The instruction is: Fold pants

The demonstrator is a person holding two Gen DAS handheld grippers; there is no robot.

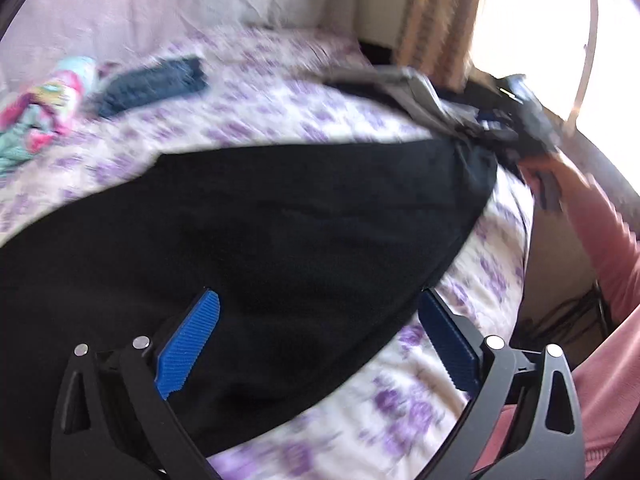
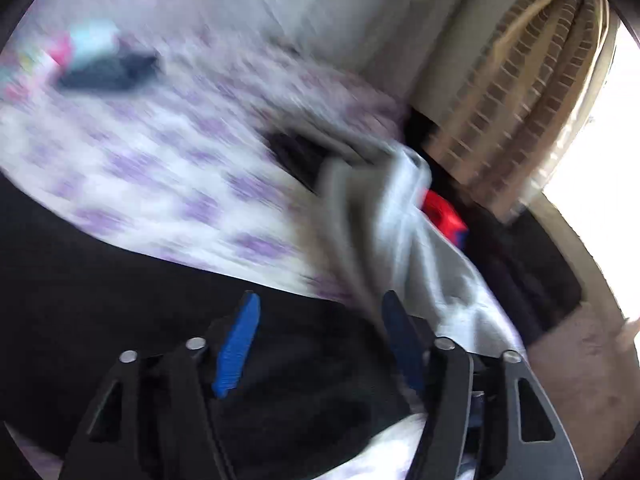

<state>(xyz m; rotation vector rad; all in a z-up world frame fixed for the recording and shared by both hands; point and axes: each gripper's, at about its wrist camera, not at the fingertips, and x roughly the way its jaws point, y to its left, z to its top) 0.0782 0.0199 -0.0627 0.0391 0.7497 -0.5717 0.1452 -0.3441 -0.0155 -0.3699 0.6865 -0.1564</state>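
Purple-flowered bedding covers the bed [image 1: 280,92], with a pale wall behind it and a tan patterned curtain [image 2: 520,92] beside a bright window at about 1 o'clock in both views. Black pants [image 1: 280,240] lie spread flat across the sheet, filling the middle of the left wrist view from 9 o'clock toward 2 o'clock, where the cloth narrows and bunches.

At that bunched end, the right gripper [image 1: 536,136] appears blurred, held by a hand in a pink sleeve [image 1: 612,256]; from this angle its grasp cannot be read. The right wrist view shows its blue pads [image 2: 236,348] standing apart, with black cloth lying beneath and between them, not pinched. Just beyond, at 12 to 1 o'clock of those fingers, a grey-white garment [image 2: 400,224] is heaped, with something red [image 2: 440,208] behind it.

The left gripper [image 1: 320,344] hovers low over the near edge of the pants, jaws spread wide, one blue pad over black cloth and the other over the floral sheet.

Far across the bed at 10 o'clock, a folded dark garment [image 1: 156,80] lies next to a bright multicoloured bundle [image 1: 44,108]. Both views are smeared by motion blur.
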